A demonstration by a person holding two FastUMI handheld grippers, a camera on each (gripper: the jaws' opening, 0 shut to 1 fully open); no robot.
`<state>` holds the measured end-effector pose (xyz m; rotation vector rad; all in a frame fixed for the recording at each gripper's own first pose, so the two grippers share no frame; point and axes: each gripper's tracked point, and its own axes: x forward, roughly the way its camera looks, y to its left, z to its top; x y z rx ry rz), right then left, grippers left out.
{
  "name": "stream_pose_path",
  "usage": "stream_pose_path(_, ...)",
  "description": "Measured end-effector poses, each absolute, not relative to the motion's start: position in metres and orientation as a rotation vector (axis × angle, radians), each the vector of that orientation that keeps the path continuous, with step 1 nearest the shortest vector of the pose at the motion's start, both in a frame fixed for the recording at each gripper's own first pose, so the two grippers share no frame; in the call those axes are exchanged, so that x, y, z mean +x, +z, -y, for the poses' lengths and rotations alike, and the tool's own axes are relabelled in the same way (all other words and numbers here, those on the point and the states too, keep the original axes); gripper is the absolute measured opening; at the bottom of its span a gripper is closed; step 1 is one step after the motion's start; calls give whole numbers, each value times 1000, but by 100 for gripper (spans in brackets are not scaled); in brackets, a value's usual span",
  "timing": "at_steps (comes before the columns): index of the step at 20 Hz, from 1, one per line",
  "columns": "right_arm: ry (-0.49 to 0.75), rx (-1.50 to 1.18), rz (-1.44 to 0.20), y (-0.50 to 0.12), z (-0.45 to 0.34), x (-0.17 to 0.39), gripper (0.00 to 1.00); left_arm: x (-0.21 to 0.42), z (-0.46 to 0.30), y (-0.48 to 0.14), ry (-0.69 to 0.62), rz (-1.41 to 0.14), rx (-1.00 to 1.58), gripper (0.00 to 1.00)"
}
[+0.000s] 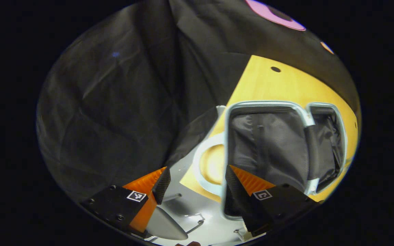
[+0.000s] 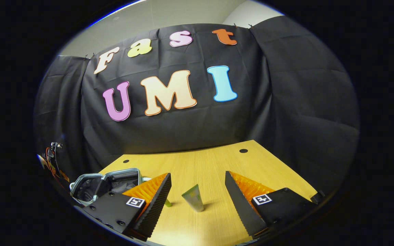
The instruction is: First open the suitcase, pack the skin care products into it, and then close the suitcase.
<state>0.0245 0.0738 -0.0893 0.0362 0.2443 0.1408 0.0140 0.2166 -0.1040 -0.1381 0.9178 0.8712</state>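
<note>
- Black cloth walls the booth behind a wooden desk.
- At the desk's left end in the right gripper view, the suitcase lies open, dark lining showing.
- Left tongs are spread over the suitcase's pale rim and handle.
- Right tongs are spread, pinching nothing.
- Between their fingers, farther off, a skin care tube stands on the desk.

Dim booth, sharp centre, fisheye-warped edges.
</note>
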Motion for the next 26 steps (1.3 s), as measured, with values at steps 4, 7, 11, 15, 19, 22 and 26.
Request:
stream_pose_path(4,164,26,-260,-92,-62,30,98,63,-117,-93,705,-862,-174,97)
stream_pose_path(7,174,15,-274,-95,-51,36,98,102,-37,-90,583,-829,-168,97)
stream_pose_path(11,194,12,-293,-100,-45,41,98,152,64,-89,419,-787,-171,96)
stream_pose_path(15,233,2,-307,-107,-46,46,94,186,131,-91,312,-755,-144,96)
stream_pose_path(19,288,-9,-330,-120,-54,52,98,219,189,-101,238,-716,-175,96)
stream_pose_path(22,330,-29,-351,-132,-60,53,98,236,211,-114,224,-687,-216,96)
stream_pose_path(26,394,-52,-402,-157,-67,56,98,270,234,-145,202,-639,-235,97)
